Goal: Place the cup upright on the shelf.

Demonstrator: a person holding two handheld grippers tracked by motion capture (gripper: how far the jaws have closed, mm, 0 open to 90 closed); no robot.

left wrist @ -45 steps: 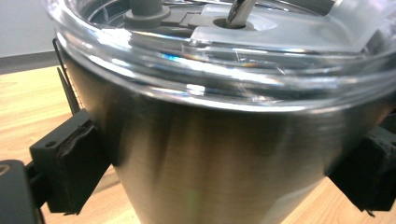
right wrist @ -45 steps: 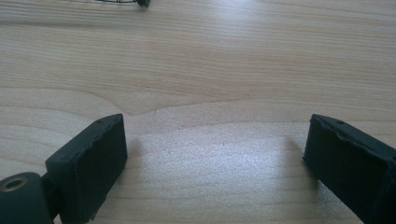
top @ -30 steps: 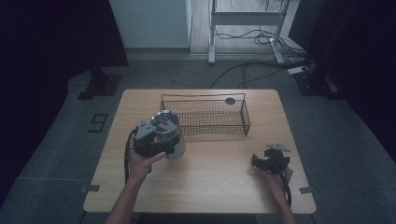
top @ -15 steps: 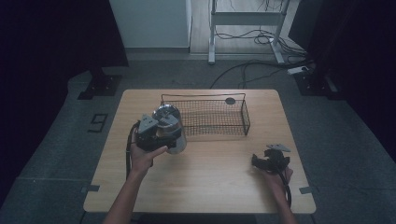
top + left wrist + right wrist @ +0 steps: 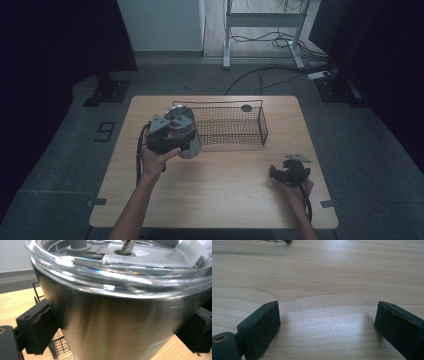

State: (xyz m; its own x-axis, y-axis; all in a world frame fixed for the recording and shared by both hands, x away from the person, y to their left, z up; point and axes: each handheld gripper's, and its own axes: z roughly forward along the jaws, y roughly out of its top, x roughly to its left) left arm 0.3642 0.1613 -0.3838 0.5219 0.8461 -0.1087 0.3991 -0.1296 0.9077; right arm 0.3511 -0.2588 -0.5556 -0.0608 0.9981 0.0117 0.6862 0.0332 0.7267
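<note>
A steel tumbler with a clear lid is held in the air at the left end of the black wire basket. My left gripper is shut on it; in the left gripper view the tumbler sits tight between both black pads, with its clear lid and a straw stub at the top. My right gripper rests low over the table near the right front, open, and its pads stand wide apart over bare wood.
The wooden table carries the long wire basket across its back half, with a small dark round object at the basket's far rim. Cables and a metal stand lie on the floor beyond the table.
The left gripper has carried the tumbler a little farther back and right, closer to the basket's left end. The right gripper has stayed in place.
</note>
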